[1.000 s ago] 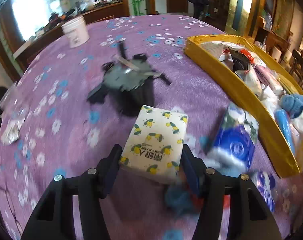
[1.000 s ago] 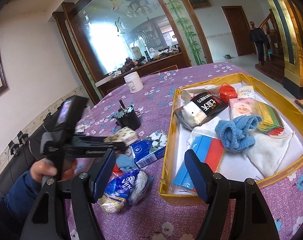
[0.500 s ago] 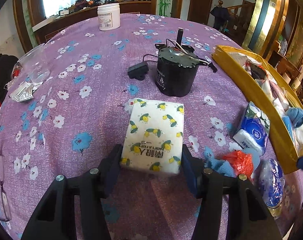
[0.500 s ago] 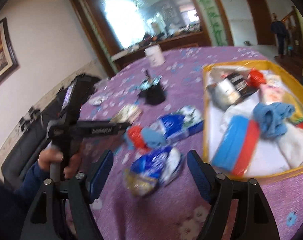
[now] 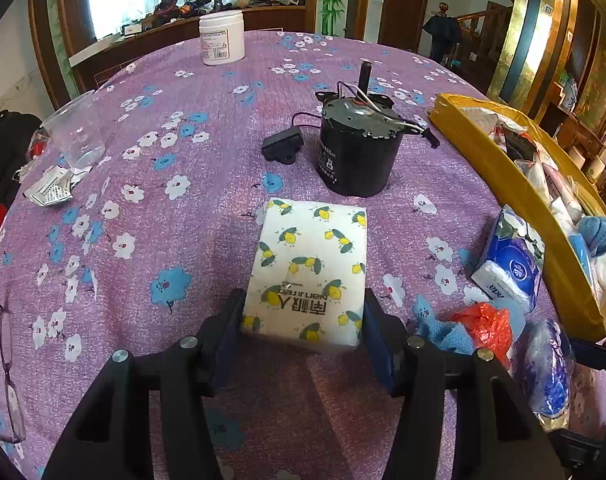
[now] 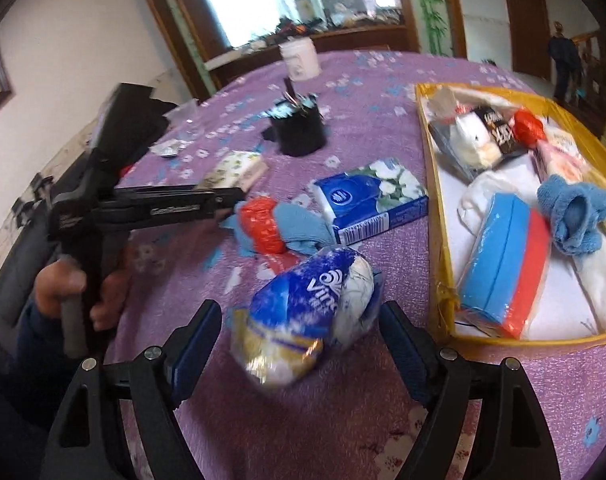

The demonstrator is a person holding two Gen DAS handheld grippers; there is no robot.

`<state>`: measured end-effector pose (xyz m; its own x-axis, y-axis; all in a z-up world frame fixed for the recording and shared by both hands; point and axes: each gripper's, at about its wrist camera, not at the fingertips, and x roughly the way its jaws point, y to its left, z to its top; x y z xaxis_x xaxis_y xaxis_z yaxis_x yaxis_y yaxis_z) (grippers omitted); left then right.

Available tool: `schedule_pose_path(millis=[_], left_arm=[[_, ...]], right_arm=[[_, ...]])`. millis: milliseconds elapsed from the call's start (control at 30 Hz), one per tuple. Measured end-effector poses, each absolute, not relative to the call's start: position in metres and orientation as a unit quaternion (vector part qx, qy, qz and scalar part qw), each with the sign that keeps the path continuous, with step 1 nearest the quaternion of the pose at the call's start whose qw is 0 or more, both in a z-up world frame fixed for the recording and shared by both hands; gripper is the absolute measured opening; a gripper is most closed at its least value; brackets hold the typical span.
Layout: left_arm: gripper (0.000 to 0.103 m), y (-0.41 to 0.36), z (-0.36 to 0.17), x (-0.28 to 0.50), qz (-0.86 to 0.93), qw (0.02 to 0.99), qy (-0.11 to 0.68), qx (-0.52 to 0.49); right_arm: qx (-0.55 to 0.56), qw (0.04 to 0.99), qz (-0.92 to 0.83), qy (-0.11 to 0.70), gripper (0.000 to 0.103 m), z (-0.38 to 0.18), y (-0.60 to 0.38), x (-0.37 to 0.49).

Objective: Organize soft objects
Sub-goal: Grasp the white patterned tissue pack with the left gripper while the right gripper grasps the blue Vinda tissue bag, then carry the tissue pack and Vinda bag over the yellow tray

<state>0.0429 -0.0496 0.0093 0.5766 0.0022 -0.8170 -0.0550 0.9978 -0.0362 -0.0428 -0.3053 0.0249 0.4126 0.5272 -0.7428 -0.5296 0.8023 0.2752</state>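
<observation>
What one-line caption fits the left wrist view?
Left gripper fingers clamp a white lemon-print tissue pack on the purple floral tablecloth, before a black cylindrical motor.

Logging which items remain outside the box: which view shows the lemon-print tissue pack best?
The left wrist view: the lemon-print tissue pack lies sharp and central on the purple cloth, its near end clamped in the left claw. The right wrist view shows it small and blurred, with the left claw's arm in front.
</observation>
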Motion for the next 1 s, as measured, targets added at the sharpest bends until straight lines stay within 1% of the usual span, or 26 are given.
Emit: schedule_pose_path(millis=[67,100,133,200,467,600,833,1000], left_arm=[[0.055,-0.051,0.010,0.041,0.017,0.889,0.458,-0.027],[0.055,-0.052,0.011,0.040,0.017,0.889,0.456,-0.026],[0.055,-0.053,0.011,0.040,0.017,0.890,0.455,-0.026],[0.054,-0.052,0.013,0.039,0.016,0.891,0.452,-0.026],[0.053,-0.055,0.022,0.032,0.013,0.903,0.428,-0.024],[0.053,-0.055,0.027,0.030,0.010,0.909,0.416,-0.027],[0.052,-0.056,0.033,0.025,0.008,0.917,0.397,-0.027],[0.052,-0.052,0.028,0.030,-0.006,0.907,0.420,-0.042]], right_arm=[[-0.011,0.839,0.307,0.450,0.084,0.020,-0.298,-0.041],[-0.016,0.844,0.303,0.443,0.071,0.021,-0.297,-0.042],[-0.012,0.845,0.305,0.439,0.061,0.021,-0.297,-0.042],[-0.002,0.843,0.312,0.439,0.057,0.021,-0.299,-0.042],[0.022,0.865,0.328,0.380,0.056,0.046,-0.311,-0.054],[0.042,0.863,0.324,0.385,0.056,0.045,-0.318,-0.050],[0.059,0.872,0.324,0.363,0.056,0.058,-0.331,-0.053],[0.057,0.870,0.325,0.365,0.056,0.056,-0.333,-0.055]])
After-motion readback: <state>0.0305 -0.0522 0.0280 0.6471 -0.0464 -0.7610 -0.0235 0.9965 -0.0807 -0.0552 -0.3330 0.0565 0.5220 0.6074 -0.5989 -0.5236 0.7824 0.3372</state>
